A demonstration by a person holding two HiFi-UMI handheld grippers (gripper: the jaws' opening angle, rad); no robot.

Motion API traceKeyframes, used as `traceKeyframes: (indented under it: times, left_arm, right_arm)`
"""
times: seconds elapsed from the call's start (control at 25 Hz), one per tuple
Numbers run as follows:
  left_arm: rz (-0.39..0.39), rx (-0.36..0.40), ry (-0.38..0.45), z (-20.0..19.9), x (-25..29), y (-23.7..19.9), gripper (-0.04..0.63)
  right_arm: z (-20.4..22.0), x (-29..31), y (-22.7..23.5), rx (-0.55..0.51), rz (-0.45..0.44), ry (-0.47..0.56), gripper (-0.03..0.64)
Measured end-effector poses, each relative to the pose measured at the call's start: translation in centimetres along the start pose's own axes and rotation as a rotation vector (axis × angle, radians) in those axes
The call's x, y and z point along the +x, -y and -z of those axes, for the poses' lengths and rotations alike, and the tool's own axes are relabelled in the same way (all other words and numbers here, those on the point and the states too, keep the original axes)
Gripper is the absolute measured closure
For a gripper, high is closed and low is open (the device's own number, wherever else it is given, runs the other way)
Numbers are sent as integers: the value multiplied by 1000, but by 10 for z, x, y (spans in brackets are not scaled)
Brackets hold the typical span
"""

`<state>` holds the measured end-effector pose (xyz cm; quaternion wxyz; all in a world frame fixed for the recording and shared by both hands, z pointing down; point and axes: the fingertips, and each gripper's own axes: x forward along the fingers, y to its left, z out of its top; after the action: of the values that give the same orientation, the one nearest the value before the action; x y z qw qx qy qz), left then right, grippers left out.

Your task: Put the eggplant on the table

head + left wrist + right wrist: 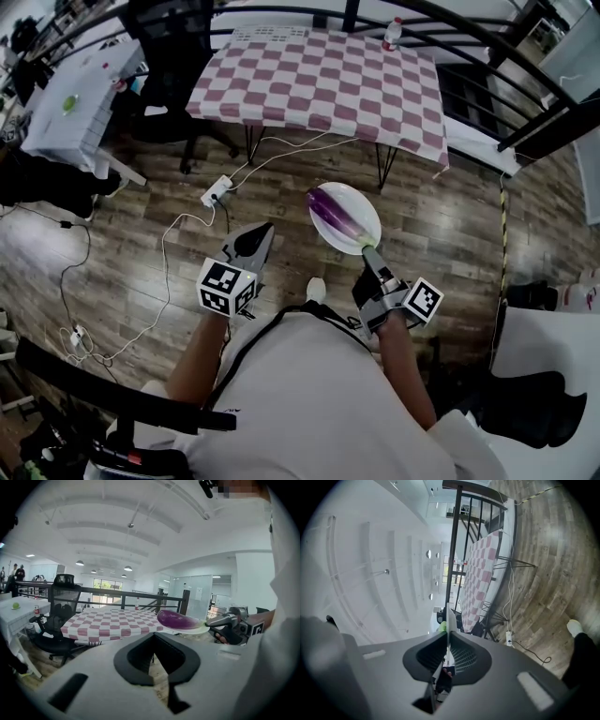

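Two square-marked gripper cubes [228,286] [424,300]

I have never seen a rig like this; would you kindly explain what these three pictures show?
A person carries a hand-held gripper in each hand. One picture looks down from a camera on the person's head; the other two ride on those hand-held grippers, looking along their jaws. The right hand-held gripper clamps the rim of a white plate bearing a purple eggplant. The left hand-held gripper is shut and empty. Ahead stands a checkered table with a bottle on it.
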<state>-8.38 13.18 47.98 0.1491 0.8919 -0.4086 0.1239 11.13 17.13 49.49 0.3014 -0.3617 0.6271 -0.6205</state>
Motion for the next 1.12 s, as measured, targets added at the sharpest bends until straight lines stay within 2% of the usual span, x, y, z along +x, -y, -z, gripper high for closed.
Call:
traceKeyframes:
  times: [0.52, 1.12]
  left_arm:
    - [-31, -9, -14, -16, 71, 18, 594]
    - [-47, 0, -39, -15, 92, 30, 594]
  right_arm:
    - [-71, 10, 16, 6, 15, -50, 588]
    - [-94, 8, 27, 14, 12, -70, 588]
